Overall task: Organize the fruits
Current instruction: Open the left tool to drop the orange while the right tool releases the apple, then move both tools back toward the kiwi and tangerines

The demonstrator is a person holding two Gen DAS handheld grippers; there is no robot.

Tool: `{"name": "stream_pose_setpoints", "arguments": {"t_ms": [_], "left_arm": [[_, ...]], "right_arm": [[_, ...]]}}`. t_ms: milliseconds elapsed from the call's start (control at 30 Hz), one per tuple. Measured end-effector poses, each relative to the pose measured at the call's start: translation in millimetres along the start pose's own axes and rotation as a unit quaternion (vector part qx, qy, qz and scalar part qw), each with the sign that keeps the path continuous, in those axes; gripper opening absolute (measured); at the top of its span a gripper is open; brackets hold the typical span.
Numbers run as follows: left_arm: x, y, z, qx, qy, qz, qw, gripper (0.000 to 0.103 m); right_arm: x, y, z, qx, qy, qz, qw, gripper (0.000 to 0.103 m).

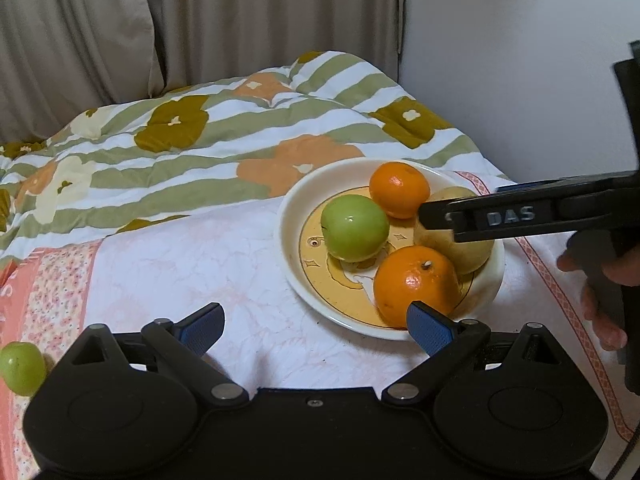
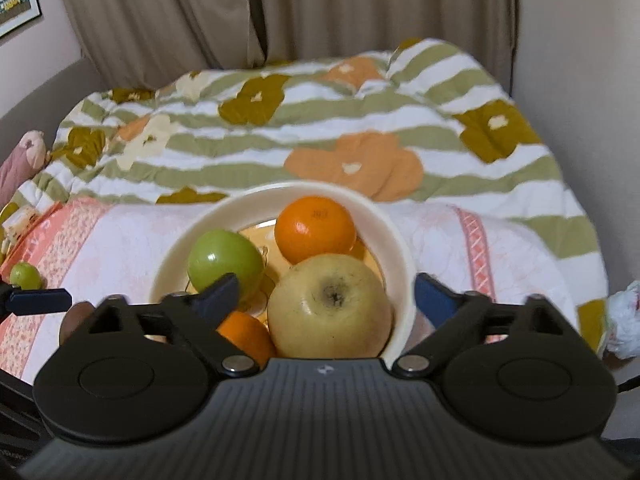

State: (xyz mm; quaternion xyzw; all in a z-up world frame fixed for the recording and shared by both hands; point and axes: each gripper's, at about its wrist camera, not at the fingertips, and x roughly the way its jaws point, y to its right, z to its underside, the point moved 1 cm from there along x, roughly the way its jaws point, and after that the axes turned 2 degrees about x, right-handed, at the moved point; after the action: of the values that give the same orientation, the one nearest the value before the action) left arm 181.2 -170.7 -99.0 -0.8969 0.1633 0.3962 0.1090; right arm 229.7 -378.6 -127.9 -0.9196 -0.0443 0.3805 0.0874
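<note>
At the far left, one small green apple lies loose on the bed, well apart from the plate. The left gripper hovers near it, fingers spread and empty. On the plate sit four fruits: one green apple, two oranges, one yellow apple. The right gripper straddles the yellow apple, fingers released. Firm, smooth, apt to roll; I would grip across the widest part.

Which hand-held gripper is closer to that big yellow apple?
Right. The right hand-held gripper hangs open over the yellow apple; the left hand-held gripper sits off the plate's near side.
</note>
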Motion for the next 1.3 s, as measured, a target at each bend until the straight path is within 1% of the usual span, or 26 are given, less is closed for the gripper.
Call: {"name": "stream_pose_setpoints", "arguments": {"t_ms": [200,467,733,833,1033,1300], "left_arm": [[-25,-5,-1,-0.015,0.018,-0.014,0.9996,0.100],[-60,-8,2,-0.016,0.043,-0.033,0.9984,0.100],[-94,-20,13,-0.020,0.063,-0.035,0.9972,0.100],[-107,-28,19,-0.027,0.069,-0.030,0.9968,0.100],[-129,-47,31,-0.037,0.082,-0.038,0.9952,0.100],[-149,-73,48,-0.026,0.092,-0.049,0.9942,0.103]], "right_arm": [[-19,-3,1,0.007,-0.001,-0.007,1.000,0.103],[-56,-20,2,-0.025,0.018,0.001,1.000,0.103],[-91,-43,6,-0.025,0.039,0.004,0.999,0.103],[-106,-54,9,-0.025,0.046,0.007,0.999,0.103],[-133,-79,16,-0.029,0.062,0.033,0.997,0.103],[-148,-110,28,-0.024,0.063,0.056,0.996,0.103]]}}
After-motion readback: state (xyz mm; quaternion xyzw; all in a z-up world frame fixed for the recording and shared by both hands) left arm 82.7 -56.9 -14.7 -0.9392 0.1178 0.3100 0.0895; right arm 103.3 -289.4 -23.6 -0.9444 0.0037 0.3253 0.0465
